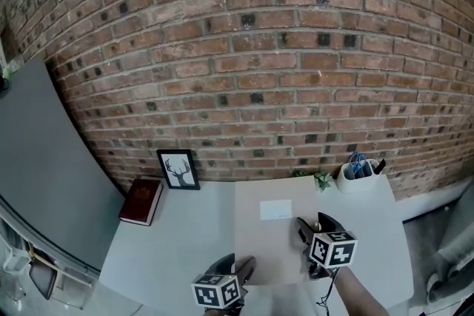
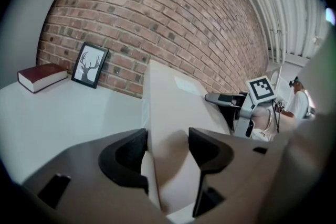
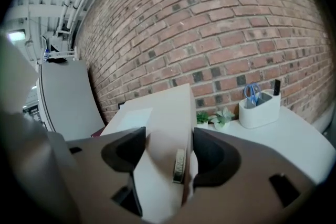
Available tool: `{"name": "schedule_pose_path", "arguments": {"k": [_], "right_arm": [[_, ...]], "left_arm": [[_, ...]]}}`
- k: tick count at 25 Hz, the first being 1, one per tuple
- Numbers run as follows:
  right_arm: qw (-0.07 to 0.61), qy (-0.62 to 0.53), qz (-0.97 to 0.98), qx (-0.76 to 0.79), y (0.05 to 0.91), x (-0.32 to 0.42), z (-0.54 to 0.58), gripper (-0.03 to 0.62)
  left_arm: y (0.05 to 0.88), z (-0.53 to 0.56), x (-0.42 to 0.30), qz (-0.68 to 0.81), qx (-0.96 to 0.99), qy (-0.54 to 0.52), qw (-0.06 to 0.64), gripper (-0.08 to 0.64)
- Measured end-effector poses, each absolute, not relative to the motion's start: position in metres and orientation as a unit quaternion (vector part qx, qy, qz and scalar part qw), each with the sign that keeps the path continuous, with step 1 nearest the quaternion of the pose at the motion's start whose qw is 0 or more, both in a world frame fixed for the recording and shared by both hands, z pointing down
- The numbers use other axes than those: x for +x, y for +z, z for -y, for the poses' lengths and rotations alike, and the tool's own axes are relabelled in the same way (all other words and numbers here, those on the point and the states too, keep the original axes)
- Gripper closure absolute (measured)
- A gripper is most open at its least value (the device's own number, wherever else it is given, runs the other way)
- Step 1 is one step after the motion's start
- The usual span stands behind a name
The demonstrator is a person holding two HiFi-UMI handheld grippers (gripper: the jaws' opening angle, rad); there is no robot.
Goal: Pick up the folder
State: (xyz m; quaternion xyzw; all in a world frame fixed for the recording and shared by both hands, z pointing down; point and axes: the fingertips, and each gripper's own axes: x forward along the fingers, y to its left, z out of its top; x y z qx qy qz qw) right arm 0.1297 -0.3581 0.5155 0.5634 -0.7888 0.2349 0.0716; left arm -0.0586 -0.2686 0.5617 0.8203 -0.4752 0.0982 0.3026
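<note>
**Grip on one end only: slip and sag are the risks**

Left gripper [image 2: 167,152] is closed on the beige folder [image 1: 270,240], one pad against each side of its near end. Right gripper [image 3: 169,149] clamps the same end further along. Its jaws stand wide because the folder is thick there, and a small metal fitting [image 3: 179,165] sits just inside the right pad. So both holds are at the end nearest the person, and the rest of the folder reaches out unsupported toward the brick wall.

That overhang looks like the main hazard. The smooth cover could pivot or slide between the pads if the far end droops, and the pad near the metal fitting may have less flat card to press on. If the two grippers rise unevenly or drift apart, the folder would twist and could pull out of the weaker hold. Whether the far end rests on the white surface [image 1: 185,233] I cannot tell.

Further out, the small plant [image 1: 321,179] and the white pen holder [image 1: 358,175] stand near the folder's far right corner, so a swing that way could knock them. The red book [image 1: 141,200] and the framed deer picture [image 1: 178,169] are well apart to the left and look safe.
</note>
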Motion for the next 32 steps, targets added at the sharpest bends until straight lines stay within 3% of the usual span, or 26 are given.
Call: {"name": "schedule_pose_path", "arguments": {"k": [32], "right_arm": [[-0.087, 0.086, 0.812, 0.57, 0.333, 0.126, 0.34, 0.337]], "left_arm": [[0.411, 0.284, -0.068, 0.504, 0.854, -0.002, 0.127, 0.31]]}}
